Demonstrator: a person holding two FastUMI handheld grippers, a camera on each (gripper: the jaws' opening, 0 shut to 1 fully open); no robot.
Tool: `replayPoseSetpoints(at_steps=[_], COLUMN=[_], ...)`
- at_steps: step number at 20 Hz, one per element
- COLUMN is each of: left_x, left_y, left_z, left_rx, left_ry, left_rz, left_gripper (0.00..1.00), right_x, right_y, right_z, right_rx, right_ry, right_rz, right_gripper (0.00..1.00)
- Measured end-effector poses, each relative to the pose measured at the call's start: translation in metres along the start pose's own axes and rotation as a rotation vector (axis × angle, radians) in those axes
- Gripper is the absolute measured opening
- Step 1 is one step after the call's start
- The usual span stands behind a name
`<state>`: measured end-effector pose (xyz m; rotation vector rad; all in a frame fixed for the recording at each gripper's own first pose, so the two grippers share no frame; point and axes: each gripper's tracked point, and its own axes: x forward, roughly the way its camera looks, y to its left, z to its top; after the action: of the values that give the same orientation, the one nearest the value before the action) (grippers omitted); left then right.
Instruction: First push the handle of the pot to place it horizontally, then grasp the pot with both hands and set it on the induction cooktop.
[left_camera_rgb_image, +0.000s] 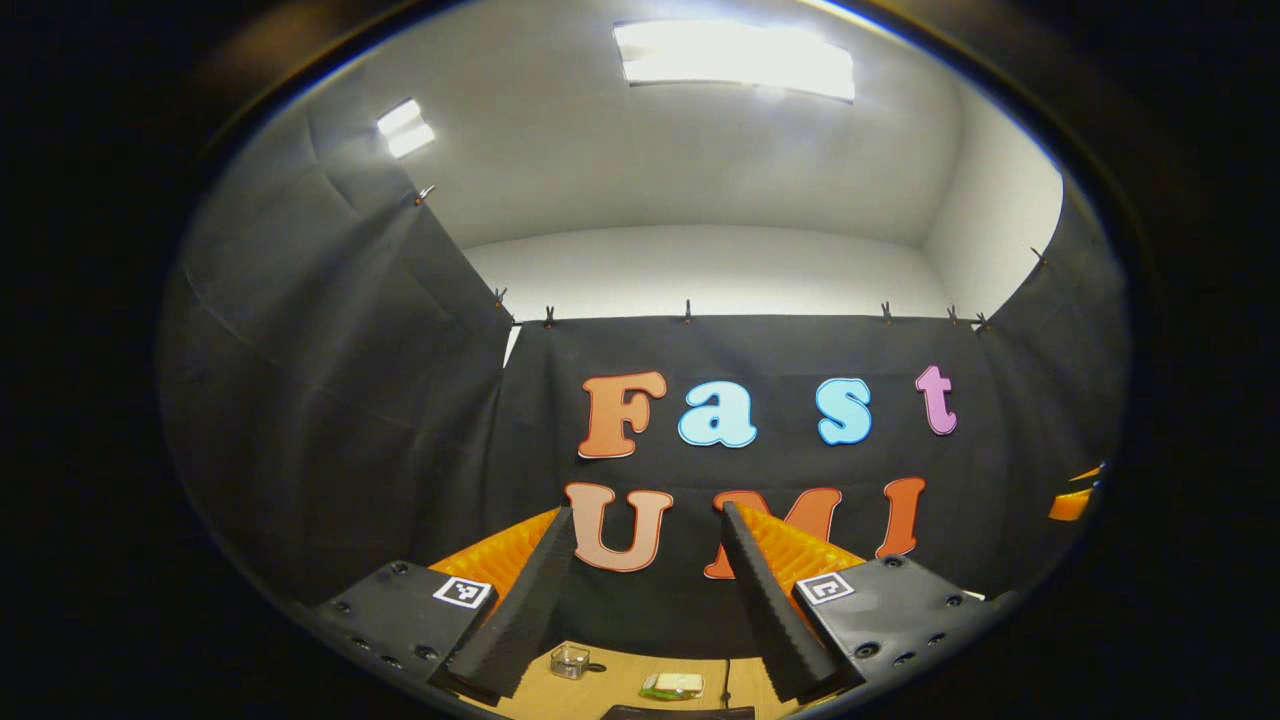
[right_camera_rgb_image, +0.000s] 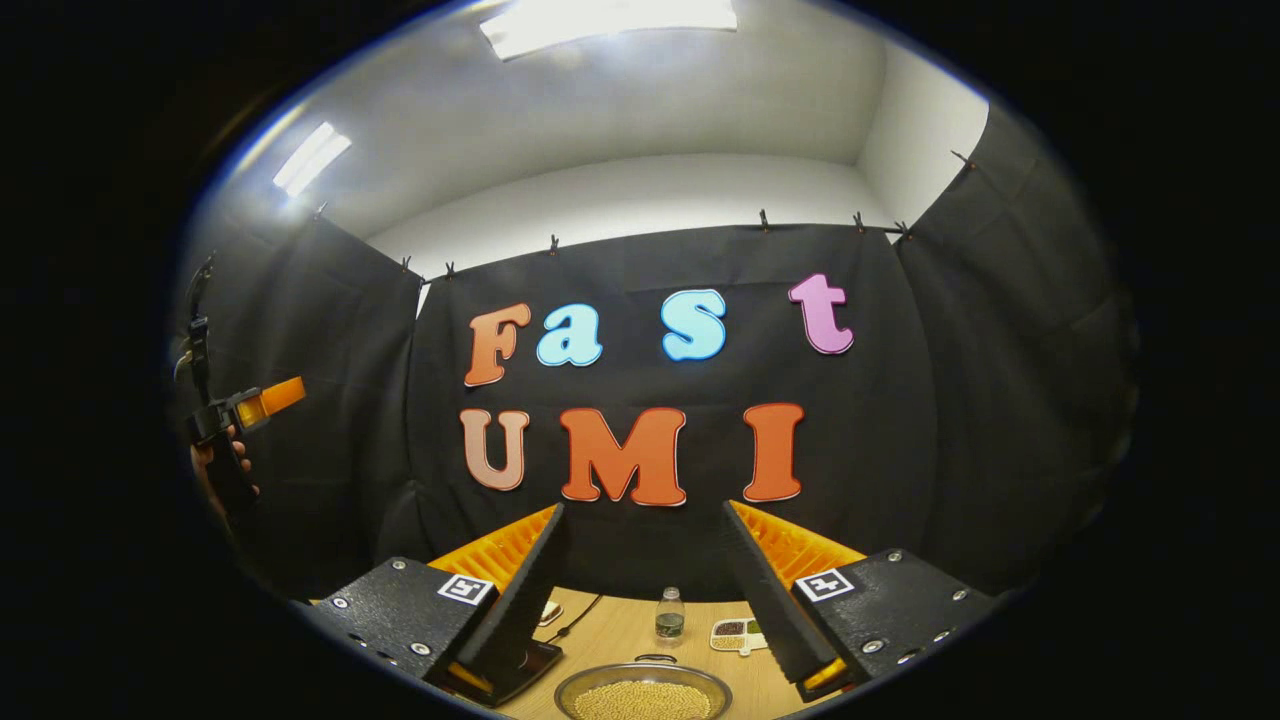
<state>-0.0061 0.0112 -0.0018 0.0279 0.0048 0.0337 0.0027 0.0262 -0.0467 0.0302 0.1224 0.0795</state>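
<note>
In the right gripper view, a round metal pot (right_camera_rgb_image: 643, 695) filled with yellowish grains sits on the wooden table (right_camera_rgb_image: 620, 635) at the bottom edge, with a small dark handle loop (right_camera_rgb_image: 655, 658) at its far rim. My right gripper (right_camera_rgb_image: 643, 507) is raised above it, open and empty. A dark flat slab (right_camera_rgb_image: 528, 662), possibly the induction cooktop, peeks out beside the left finger. My left gripper (left_camera_rgb_image: 648, 510) is also open and empty, held high and facing the booth wall. It appears again far left as an orange-and-black tool (right_camera_rgb_image: 245, 405) held by a hand (right_camera_rgb_image: 215, 470).
Behind the pot stand a small bottle (right_camera_rgb_image: 669, 615) and a divided dish (right_camera_rgb_image: 735, 633), with a cable (right_camera_rgb_image: 575, 620) running across the table. The left gripper view has a small clear container (left_camera_rgb_image: 570, 660), a green-and-white item (left_camera_rgb_image: 672, 685) and a dark edge (left_camera_rgb_image: 680, 712) low on the table.
</note>
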Motion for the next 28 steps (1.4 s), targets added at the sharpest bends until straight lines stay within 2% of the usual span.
replayPoseSetpoints(at_steps=[5,6,7,9,10,11,12,16,17,19,20,21,23,28], left_x=[-0.001,0.001,0.001,0.003,0.002,0.001,0.001,0.002,0.003,0.003,0.002,0.002,0.003,0.005], left_y=[-0.001,-0.001,-0.002,-0.004,-0.003,-0.002,-0.003,-0.004,-0.003,-0.002,-0.002,-0.001,-0.001,0.006], left_z=[-0.008,-0.009,-0.011,-0.015,-0.016,-0.017,-0.017,-0.02,-0.019,-0.021,-0.026,-0.029,-0.03,-0.032], left_rx=[0.007,0.008,0.008,0.004,0.004,0.005,0.007,0.008,0.008,0.011,0.014,0.014,0.016,0.021], left_ry=[0.018,0.02,0.026,0.035,0.039,0.039,0.039,0.043,0.041,0.046,0.054,0.062,0.073,0.078], left_rz=[-0.002,0.001,-0.001,-0.004,-0.004,-0.003,-0.001,-0.005,-0.005,-0.004,-0.003,-0.002,0.001,0.013], left_gripper=[0.95,0.98,0.95,0.98,0.92,0.98,0.95,0.95,0.95,0.98,0.95,0.98,0.95,0.95], right_x=[0.0,0.002,0.003,0.002,0.0,-0.002,-0.003,-0.019,-0.024,-0.031,-0.032,-0.035,-0.041,-0.059], right_y=[0.014,0.015,0.015,0.023,0.03,0.037,0.043,0.069,0.076,0.085,0.088,0.092,0.1,0.107], right_z=[-0.045,-0.056,-0.068,-0.093,-0.106,-0.121,-0.137,-0.2,-0.218,-0.252,-0.265,-0.28,-0.304,-0.359], right_rx=[-0.022,-0.023,-0.017,0.009,0.027,0.038,0.044,0.062,0.073,0.094,0.102,0.115,0.148,0.172], right_ry=[0.123,0.152,0.186,0.263,0.302,0.345,0.393,0.575,0.63,0.733,0.776,0.815,0.891,1.041], right_rz=[0.032,0.032,0.032,0.053,0.072,0.094,0.111,0.189,0.212,0.232,0.234,0.237,0.251,0.258], right_gripper=[0.93,0.93,0.91,0.86,0.84,0.8,0.78,0.6,0.51,0.39,0.34,0.25,0.16,0.01])
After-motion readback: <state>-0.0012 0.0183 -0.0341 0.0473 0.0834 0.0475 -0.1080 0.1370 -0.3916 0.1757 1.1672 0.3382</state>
